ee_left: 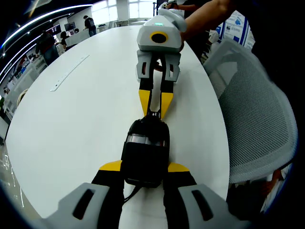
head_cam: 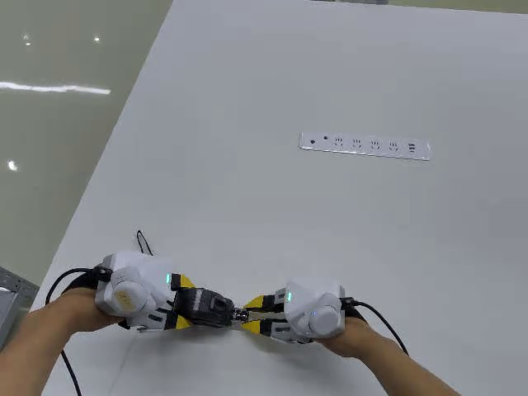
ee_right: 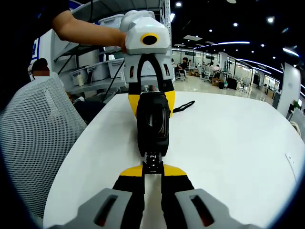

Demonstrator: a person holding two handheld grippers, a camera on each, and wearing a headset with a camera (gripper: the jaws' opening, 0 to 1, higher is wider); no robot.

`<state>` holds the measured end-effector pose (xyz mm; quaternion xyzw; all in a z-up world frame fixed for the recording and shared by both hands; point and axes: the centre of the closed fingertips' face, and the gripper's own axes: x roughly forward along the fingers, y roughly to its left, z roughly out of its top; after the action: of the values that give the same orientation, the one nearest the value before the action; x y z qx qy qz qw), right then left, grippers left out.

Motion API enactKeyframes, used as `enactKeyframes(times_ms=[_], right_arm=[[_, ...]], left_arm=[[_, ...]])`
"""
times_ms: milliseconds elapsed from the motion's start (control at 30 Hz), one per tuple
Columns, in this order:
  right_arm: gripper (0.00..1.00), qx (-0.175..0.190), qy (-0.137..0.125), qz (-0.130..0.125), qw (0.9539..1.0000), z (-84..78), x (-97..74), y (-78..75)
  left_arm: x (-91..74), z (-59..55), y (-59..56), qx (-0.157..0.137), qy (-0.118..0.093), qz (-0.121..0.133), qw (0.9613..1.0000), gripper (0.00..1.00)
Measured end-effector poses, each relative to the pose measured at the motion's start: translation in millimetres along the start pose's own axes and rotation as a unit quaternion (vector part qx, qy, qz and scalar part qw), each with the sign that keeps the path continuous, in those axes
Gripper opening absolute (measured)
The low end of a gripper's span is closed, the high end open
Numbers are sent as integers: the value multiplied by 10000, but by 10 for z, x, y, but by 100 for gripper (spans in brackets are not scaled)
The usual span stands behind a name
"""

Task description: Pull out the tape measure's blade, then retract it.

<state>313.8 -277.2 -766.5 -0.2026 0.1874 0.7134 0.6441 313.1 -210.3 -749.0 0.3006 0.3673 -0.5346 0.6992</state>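
A person at a white table (head_cam: 330,231) works a black tape measure (head_cam: 206,307) between two tools, close to the table's near edge. The left hand-held gripper (head_cam: 185,303) has its yellow-tipped jaws closed against both sides of the tape measure's case, gripping it firmly. Facing it nose to nose, the right hand-held gripper (head_cam: 251,314) has its jaws nearly together, pinching the end of the blade (ee_right: 152,158). Just a short length of blade shows between the case and those jaws. The case sits low over the table; whether it touches the surface cannot be told. A white power strip (head_cam: 365,145) lies well apart, farther up the table. A thin black cord (ee_right: 183,106) rests on the table beyond the left tool, and a grey mesh chair (ee_left: 252,119) stands beside the table's edge.
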Motion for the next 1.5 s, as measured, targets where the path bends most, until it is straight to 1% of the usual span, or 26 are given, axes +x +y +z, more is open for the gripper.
enactKeyframes(times_ms=[467,1133,1500], right_arm=[[10,5,75,27,10000,-56,-62,1],[10,130,113,49,9998,-120,-141,4],[10,141,176,40,9997,-185,-218,-6]], left_arm=[[11,17,-2,9,15,-12,10000,27],[18,17,1,-26,20,-19,10000,27],[26,24,9,-54,32,-35,10000,27]])
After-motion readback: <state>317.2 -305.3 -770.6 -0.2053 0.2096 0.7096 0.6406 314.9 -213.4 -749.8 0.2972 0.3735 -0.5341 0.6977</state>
